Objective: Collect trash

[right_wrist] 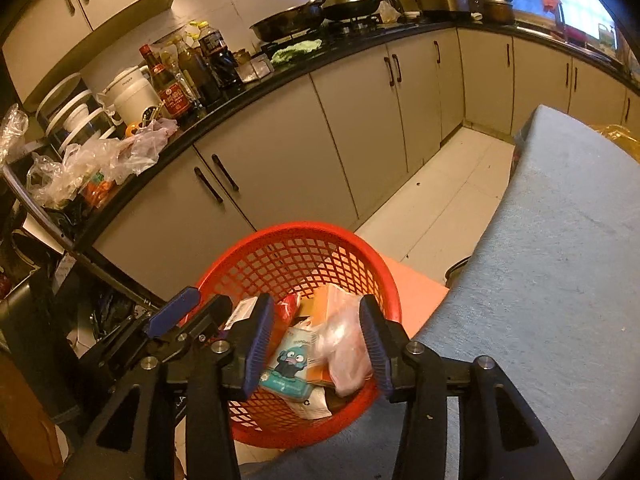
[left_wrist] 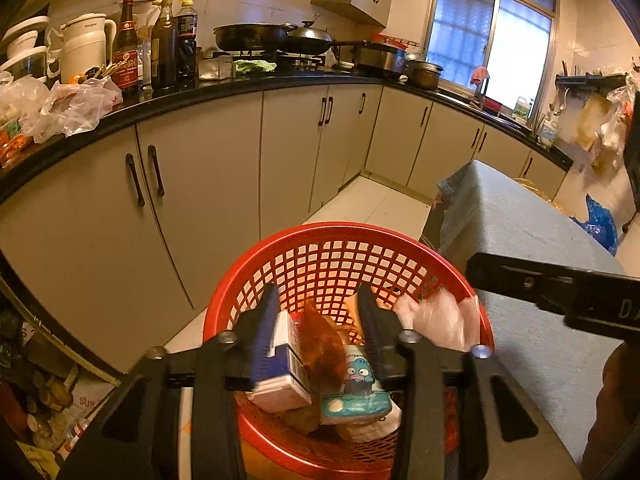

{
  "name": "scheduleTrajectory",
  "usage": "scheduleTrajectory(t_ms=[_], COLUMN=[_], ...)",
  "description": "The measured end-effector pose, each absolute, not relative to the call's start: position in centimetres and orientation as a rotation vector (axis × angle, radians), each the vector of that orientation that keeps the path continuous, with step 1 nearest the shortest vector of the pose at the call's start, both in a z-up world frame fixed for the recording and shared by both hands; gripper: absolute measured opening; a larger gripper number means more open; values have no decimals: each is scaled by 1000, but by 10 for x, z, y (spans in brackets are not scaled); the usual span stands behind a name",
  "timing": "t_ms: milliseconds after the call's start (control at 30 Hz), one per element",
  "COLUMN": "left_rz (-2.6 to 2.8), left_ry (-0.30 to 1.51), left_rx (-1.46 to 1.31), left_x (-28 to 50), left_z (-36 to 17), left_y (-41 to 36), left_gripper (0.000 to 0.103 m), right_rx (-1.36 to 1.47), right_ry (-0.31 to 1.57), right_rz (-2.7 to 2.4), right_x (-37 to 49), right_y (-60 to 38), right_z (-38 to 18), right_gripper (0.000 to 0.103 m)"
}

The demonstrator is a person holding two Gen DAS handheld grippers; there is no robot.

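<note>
A red mesh basket (left_wrist: 344, 256) (right_wrist: 296, 256) sits beside a table with a blue-grey cloth (left_wrist: 532, 236) (right_wrist: 560, 248). It holds trash: a white and blue carton (left_wrist: 280, 364), a brown wrapper (left_wrist: 324, 344), a teal tissue pack with a cartoon face (left_wrist: 356, 392) (right_wrist: 290, 368) and a clear plastic bag (left_wrist: 440, 320) (right_wrist: 344, 344). My left gripper (left_wrist: 320, 320) is open over the basket, the carton beside its left finger. My right gripper (right_wrist: 316, 344) is open over the basket, the plastic bag falling between its fingers. The right gripper's arm (left_wrist: 560, 296) shows in the left wrist view.
A black countertop (left_wrist: 224, 88) (right_wrist: 280, 76) over beige cabinets carries bottles, a kettle, pans and plastic bags. White tiled floor (left_wrist: 380, 204) (right_wrist: 440, 200) lies between cabinets and table. A blue bag (left_wrist: 600, 224) lies on the floor at right. Cluttered shelves stand at left.
</note>
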State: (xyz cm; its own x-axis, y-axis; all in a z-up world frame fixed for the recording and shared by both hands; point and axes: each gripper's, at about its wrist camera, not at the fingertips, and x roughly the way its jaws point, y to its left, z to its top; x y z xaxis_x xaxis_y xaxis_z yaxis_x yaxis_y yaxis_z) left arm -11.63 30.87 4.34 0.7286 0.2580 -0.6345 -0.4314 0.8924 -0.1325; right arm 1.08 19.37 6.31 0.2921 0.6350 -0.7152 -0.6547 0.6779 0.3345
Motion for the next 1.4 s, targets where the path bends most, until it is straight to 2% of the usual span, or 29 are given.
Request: scheduleTrajectory(t_ms=[133,200,300,400,500,700,1100,1400], left_rz=[389,400,449,489,529,569,635,674], left_ry=[587,548,464,404,377,404,543,513], left_rx=[-286,-285,-241,-184,-138,-70,-24,47], left_x=[-131,-143,-166,-188,-203,-216,-203,-208], left_z=[58,68,87,97,104,102,86,90], left_y=[304,300,281,254,232,197,177,158], left_gripper=[53,72,91,100,102,103,103,103], right_rx=[12,2,-31,-78,-138,-196,-153,-137], right_ry=[901,845,752,652,573,515,506,527], right_rz=[834,800,747,668,608,505,454,464], right_x=[3,-9,-34,-64,-93,-127,-142,-147], right_y=[169,150,122,93,70,29,-14,-23], right_z=[77,89,103,113,115,105,95,93], right_gripper=[50,63,78,86,95,101,102,102])
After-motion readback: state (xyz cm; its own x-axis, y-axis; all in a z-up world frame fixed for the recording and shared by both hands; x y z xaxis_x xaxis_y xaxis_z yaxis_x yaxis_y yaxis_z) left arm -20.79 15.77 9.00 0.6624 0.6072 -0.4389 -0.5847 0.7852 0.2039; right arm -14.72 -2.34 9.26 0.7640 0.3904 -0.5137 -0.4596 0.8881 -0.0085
